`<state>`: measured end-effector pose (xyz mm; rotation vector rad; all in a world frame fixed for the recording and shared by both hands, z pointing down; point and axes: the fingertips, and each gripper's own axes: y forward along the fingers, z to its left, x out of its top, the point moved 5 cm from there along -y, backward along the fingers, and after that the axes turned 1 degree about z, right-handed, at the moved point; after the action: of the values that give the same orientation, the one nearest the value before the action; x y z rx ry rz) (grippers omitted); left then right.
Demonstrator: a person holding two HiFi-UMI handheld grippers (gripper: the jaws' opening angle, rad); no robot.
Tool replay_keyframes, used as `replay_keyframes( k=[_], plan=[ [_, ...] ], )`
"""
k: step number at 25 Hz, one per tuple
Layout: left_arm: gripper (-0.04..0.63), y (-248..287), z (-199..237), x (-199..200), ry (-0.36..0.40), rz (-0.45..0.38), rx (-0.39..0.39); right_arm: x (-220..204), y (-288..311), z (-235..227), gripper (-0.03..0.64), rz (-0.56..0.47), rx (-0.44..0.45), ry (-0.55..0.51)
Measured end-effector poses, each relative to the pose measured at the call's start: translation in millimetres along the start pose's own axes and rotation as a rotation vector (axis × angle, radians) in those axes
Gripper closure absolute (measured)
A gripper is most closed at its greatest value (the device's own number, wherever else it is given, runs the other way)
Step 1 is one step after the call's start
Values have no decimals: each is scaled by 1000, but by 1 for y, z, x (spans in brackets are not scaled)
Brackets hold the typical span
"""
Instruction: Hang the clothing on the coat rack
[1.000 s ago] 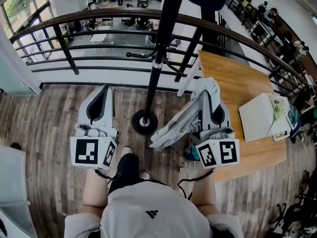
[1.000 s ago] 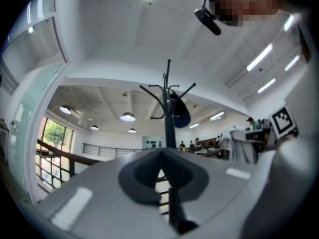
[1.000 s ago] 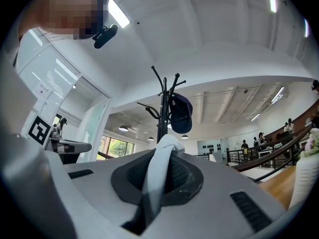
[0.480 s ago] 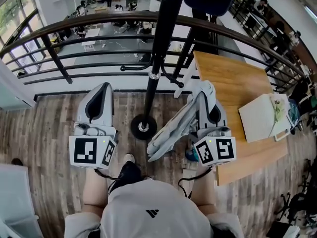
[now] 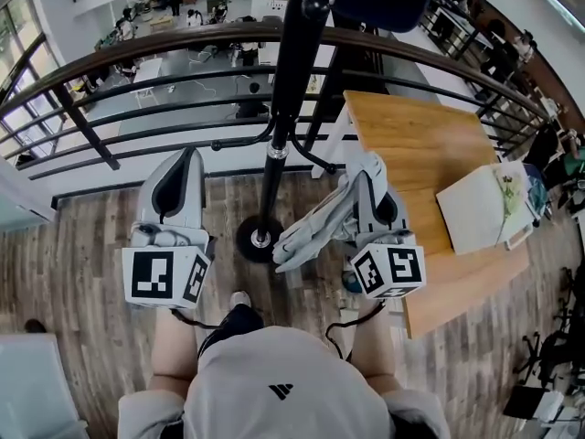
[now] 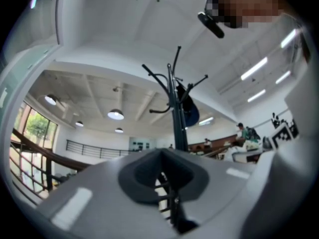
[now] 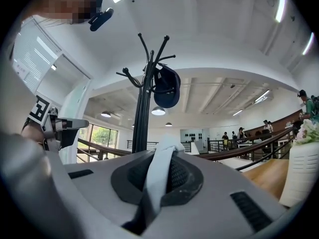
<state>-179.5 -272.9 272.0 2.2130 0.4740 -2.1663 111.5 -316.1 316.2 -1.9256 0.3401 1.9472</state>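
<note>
Jaws first: on the right gripper (image 7: 159, 159) they are clamped tight on a fold of the pale clothing (image 7: 158, 176), which is seen standing up as a narrow strip between the pads. On the left gripper (image 6: 162, 159) they are drawn all but together, with nothing held.

From the head view, the clothing (image 5: 313, 229) is seen trailing down off the right gripper's tip, its loose end hanging just beside the base of the coat rack (image 5: 278, 108). Nothing of it is on a hook yet. It seems to be pinched at one edge only, so that the rest hangs free and can be draped over a prong.

Both grippers are angled upward, one each side of the pole, and the hooks are framed against the ceiling in both gripper views. That reads as a line-up for the lift. A dark item (image 7: 167, 86) is already hung on an upper hook, so a bare prong will have to be chosen.

The left gripper is probably kept empty for spreading or steadying the fabric. The wooden table (image 5: 416, 144) lies off to the right, clear of the action.
</note>
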Motion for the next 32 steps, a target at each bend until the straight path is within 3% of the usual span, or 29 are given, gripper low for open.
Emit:
replay_keyframes(
  k=[10,32],
  plan=[
    [588,19,8,-5,-2,8,-30,-33,14,-6,609,89,-15,27],
    [588,35,21,-17,-9,22,-65,-65,37,28,609,179,81,19]
  ],
)
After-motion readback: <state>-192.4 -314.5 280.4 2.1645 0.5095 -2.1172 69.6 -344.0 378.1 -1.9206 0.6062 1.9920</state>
